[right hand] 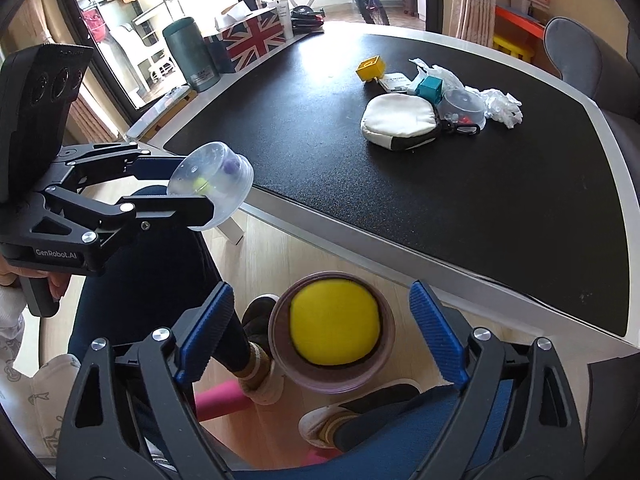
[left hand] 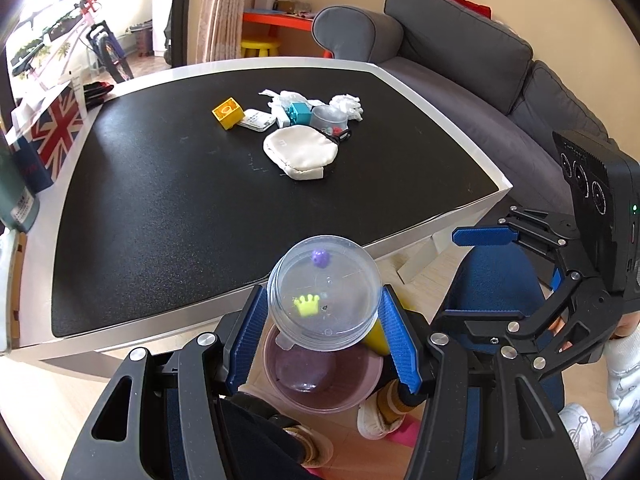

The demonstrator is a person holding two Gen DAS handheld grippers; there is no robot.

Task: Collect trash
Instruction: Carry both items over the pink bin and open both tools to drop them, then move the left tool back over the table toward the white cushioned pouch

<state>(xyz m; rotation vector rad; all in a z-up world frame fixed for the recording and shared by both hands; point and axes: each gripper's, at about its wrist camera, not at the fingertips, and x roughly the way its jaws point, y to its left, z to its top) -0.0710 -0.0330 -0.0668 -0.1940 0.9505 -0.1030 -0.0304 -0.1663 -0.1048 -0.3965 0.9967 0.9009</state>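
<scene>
My left gripper (left hand: 323,296) is shut on a clear plastic capsule half (left hand: 324,292) that holds a purple bead and a yellow-green crown. It hangs off the table's near edge, above a purple bin (left hand: 320,376) on the floor. My right gripper (right hand: 320,292) stands open, pointing down over that bin (right hand: 280,344), and its pads touch nothing. A round yellow thing (right hand: 334,330) shows inside the bin's rim. In the right wrist view the left gripper (right hand: 200,184) carries the capsule (right hand: 216,184) at the left. Crumpled white tissue (left hand: 348,106) lies on the black table (left hand: 160,200).
Beside the tissue lie a white pouch (left hand: 300,152), a yellow brick (left hand: 228,112), a teal brick (left hand: 300,114) and another clear capsule (left hand: 328,120). A flag-print box (right hand: 256,40) and a green flask (right hand: 192,56) stand at the far side. A grey sofa (left hand: 460,40) flanks the table. A person's legs and slippers (right hand: 260,376) surround the bin.
</scene>
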